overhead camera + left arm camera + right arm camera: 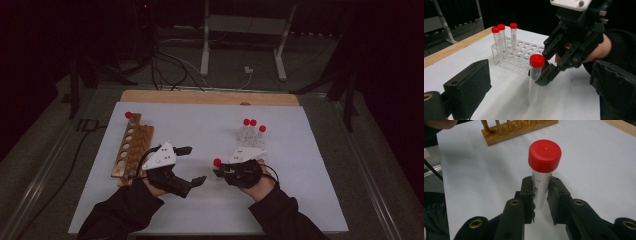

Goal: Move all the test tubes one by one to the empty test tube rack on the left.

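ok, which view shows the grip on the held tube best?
The right gripper view: the tube stands upright close up, clamped between the right gripper's fingers below its red cap. The left gripper view shows the tube side-on, grip partly hidden. The high view shows little beyond the cap.

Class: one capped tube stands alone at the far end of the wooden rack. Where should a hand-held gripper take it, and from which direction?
Grip the tube just under its red cap, coming down from above: it stands upright in the wooden rack, which hides its lower body.
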